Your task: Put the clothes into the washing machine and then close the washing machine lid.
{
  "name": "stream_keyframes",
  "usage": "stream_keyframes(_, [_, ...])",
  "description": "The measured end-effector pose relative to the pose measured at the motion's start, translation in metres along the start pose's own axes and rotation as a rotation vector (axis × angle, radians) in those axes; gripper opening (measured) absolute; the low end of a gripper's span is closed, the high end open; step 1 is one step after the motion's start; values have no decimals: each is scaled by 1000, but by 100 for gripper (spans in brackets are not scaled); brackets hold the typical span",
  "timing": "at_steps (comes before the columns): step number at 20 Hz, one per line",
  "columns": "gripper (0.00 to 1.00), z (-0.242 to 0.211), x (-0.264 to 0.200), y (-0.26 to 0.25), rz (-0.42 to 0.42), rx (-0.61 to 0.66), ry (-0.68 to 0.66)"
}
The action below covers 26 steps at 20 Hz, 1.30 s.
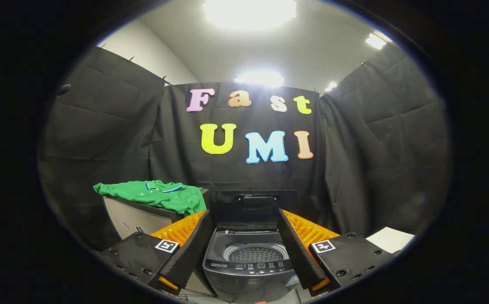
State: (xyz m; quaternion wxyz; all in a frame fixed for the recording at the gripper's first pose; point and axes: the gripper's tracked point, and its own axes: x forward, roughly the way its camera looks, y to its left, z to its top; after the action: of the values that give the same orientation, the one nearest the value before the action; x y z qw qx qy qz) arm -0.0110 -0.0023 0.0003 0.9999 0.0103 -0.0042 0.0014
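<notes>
A dark grey top-loading washing machine (248,264) stands straight ahead of me, framed between my two fingers. Its lid (255,207) is raised upright at the back, and the perforated drum (255,254) lies open with nothing in it. A green polo shirt (156,195) with a blue-trimmed collar is draped over a grey box to the left of the machine, beyond my left finger. My gripper (244,226) is open, nothing between its fingers, held some way back from the machine.
The grey box (137,217) under the shirt stands beside the washer's left side. A white sheet (390,239) lies on a surface to the right, past my right finger. Black cloth walls close the booth on three sides.
</notes>
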Motion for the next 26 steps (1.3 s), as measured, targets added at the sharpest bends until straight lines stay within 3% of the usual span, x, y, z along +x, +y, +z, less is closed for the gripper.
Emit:
stream_keyframes(18, [98, -9, -1, -8, 9, 34, 19])
stream_keyframes(26, [97, 2, 12, 8, 98, 116, 49])
